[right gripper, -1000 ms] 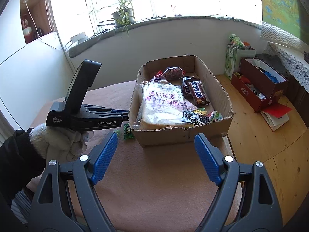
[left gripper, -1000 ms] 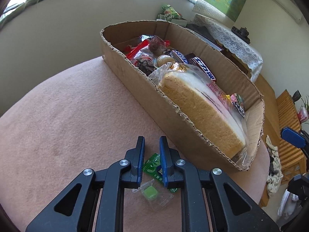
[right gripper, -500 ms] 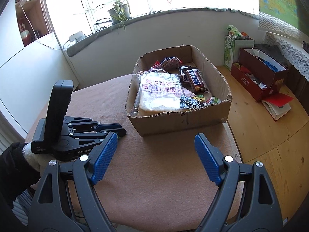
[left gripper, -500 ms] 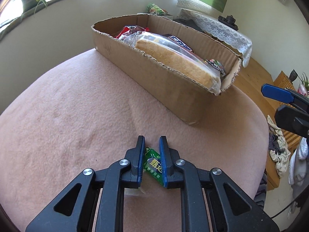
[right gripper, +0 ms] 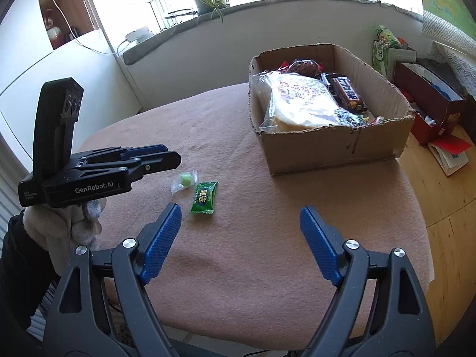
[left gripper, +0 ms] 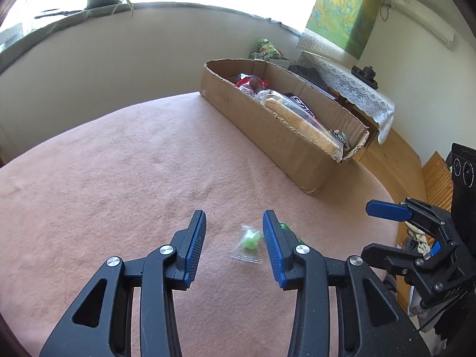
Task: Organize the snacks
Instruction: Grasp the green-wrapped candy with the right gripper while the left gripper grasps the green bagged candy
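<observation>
My left gripper [left gripper: 233,217] hovers low over the pink tablecloth with its jaws opening and nothing pressed between them. A clear-wrapped green candy [left gripper: 250,241] lies on the cloth between the fingers, near the right one. A green snack packet [left gripper: 287,229] peeks out behind that finger. In the right wrist view the candy [right gripper: 186,180] and the packet [right gripper: 203,197] lie side by side just past the left gripper [right gripper: 166,156]. My right gripper [right gripper: 241,211] stands wide open and holds nothing, a little nearer than the packet. The cardboard box [right gripper: 327,145] holds bagged bread, chocolate bars and other snacks.
The box [left gripper: 267,136] sits at the table's far right corner. A gloved hand [right gripper: 59,226] holds the left gripper. Beyond the table's right edge are a wooden floor, a red box [right gripper: 428,101] and a book. A windowsill with a plant runs behind.
The left gripper pulled back from the box side, carrying the green packet, then opened and released it; packet and candy now lie on the cloth. The right gripper dropped lower toward the table.
</observation>
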Motion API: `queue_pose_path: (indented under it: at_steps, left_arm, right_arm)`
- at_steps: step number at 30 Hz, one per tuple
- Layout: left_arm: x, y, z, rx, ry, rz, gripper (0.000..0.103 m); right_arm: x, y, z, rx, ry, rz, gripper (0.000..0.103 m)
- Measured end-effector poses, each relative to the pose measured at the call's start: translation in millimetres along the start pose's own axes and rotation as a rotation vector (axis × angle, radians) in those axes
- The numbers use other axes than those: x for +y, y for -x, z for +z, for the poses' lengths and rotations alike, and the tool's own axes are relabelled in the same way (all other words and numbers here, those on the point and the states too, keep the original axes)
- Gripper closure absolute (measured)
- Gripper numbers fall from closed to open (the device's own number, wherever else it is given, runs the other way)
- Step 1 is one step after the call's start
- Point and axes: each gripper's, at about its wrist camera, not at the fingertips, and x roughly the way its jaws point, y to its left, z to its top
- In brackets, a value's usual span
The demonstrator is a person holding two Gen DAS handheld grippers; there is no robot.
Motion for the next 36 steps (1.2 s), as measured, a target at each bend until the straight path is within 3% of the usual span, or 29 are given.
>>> queue_pose_path:
  at_steps: [9,12,14,18,24,26,28,36]
  left_arm:
    - [-15,-20,-12,0.052,-0.090,0.011,0.068]
    - [-13,-24,-15,0.064,-0.094,0.023,0.075]
    - [-9,-25,-16,0.064,-0.083,0.034,0.081]
    - [3,-22,-17,0.053,-0.045,0.038,0.082]
    - [9,-20,-19,0.050,-0.034,0.044,0.082]
    - [10,-19,-19,0.047,-0.030,0.049,0.082]
    - [10,-17,-18,0.041,-0.030,0.057,0.082]
    - [8,-8,-13,0.007,-0.024,0.080,0.082]
  right_arm:
    - [33,-33,-1,0.053,0.113,-0.006,0.028]
    - [38,-42,0,0.073,0.140,-0.015,0.044]
    - [39,-48,3,0.084,0.150,-0.023,0.048]
    - [40,-56,6,0.097,0.172,-0.034,0.049]
    - [48,-70,9,0.118,0.223,-0.054,0.061]
    - [52,-75,10,0.121,0.250,-0.072,0.067]
    - [54,-75,10,0.116,0.272,-0.089,0.079]
    - [49,-68,15,0.104,0.253,-0.073,0.080]
